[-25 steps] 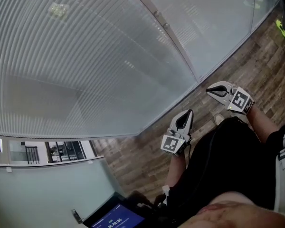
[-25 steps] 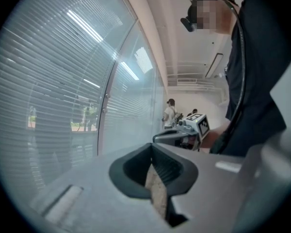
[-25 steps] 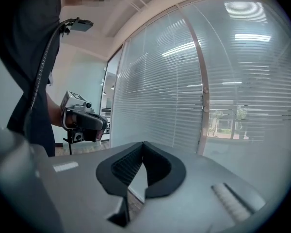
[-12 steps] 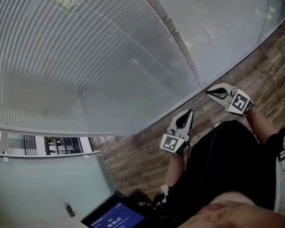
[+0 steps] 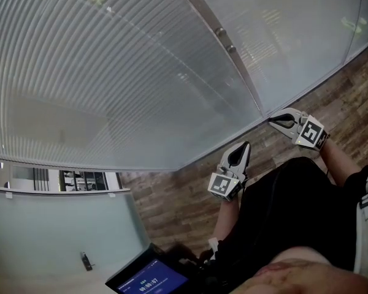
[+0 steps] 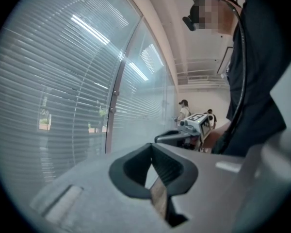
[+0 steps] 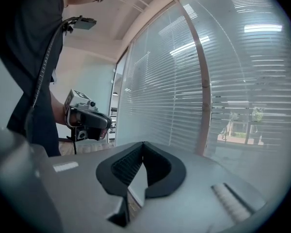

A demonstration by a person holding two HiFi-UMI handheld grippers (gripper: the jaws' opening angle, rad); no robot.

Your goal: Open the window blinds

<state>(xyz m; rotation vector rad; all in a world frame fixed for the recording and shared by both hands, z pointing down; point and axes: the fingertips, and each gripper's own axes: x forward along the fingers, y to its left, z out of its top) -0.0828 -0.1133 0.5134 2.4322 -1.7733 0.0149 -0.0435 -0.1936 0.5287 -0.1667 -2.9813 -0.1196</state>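
Beside the window, both grippers shut and empty.
Left gripper [image 5: 243, 147] and right gripper [image 5: 272, 120], each pressed together on nothing, hang low over the wood floor [image 5: 172, 207]. Over the last second they have drifted nearer the blinds [image 5: 110, 72], which hang lowered and untouched, so this looks like the approach.

Pale grey window blinds [image 5: 110, 72] carry fine horizontal stripes; the floor [image 5: 172, 207] is brown wood planking; left gripper [image 5: 244, 146] and right gripper [image 5: 273, 120] are grey, black-padded, with black-and-white square markers
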